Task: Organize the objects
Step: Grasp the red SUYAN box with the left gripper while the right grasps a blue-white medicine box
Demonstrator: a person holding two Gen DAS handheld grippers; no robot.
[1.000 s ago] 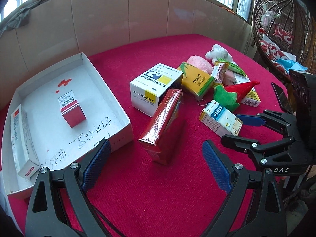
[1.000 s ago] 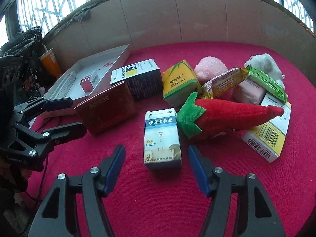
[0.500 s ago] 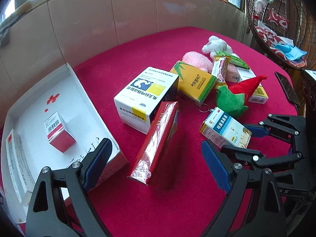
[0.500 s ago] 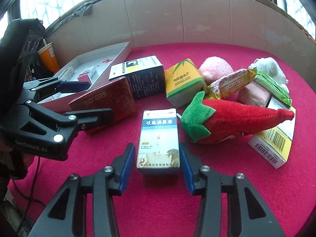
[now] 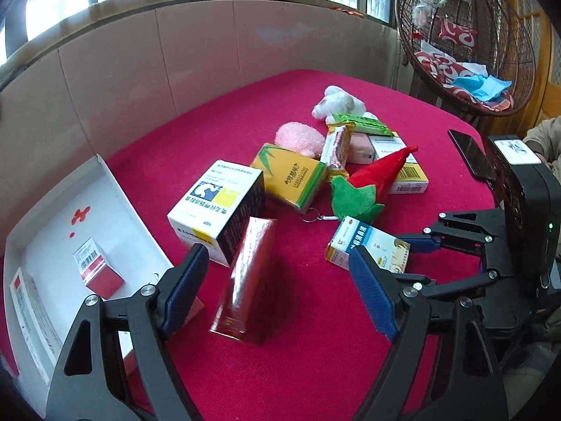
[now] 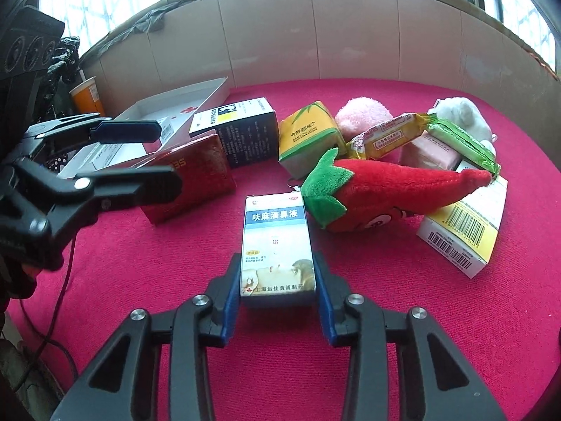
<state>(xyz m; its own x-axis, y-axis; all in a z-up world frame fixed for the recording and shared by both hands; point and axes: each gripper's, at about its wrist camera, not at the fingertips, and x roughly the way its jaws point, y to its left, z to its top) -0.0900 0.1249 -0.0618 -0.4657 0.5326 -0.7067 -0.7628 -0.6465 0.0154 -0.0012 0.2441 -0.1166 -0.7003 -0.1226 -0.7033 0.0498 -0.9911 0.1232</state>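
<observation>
My right gripper [image 6: 279, 293] is shut on the near end of a small blue-and-white medicine box [image 6: 277, 242] lying on the red cloth; the box shows in the left wrist view [image 5: 368, 245] too. My left gripper [image 5: 280, 294] is open and empty, its pads on either side of a shiny red box [image 5: 245, 273] standing on edge, not touching it. That red box [image 6: 191, 179] also shows in the right wrist view. A white tray [image 5: 119, 193] at the left holds a small red-and-white box [image 5: 98, 273] and a long white box [image 5: 33, 319].
A white-yellow-blue medicine box [image 5: 217, 207], a yellow bamboo-print pack [image 5: 291, 179], a red chili plush [image 6: 392, 189], pink [image 5: 298, 137] and white [image 5: 338, 101] plush toys, snack wrappers and a barcode box [image 6: 463, 231] crowd the cloth. A phone [image 5: 471, 158] lies at the right edge.
My right gripper moved forward and closed on the blue-and-white box. My left gripper shifted right and closer, so the shiny red box now sits between its open pads.
</observation>
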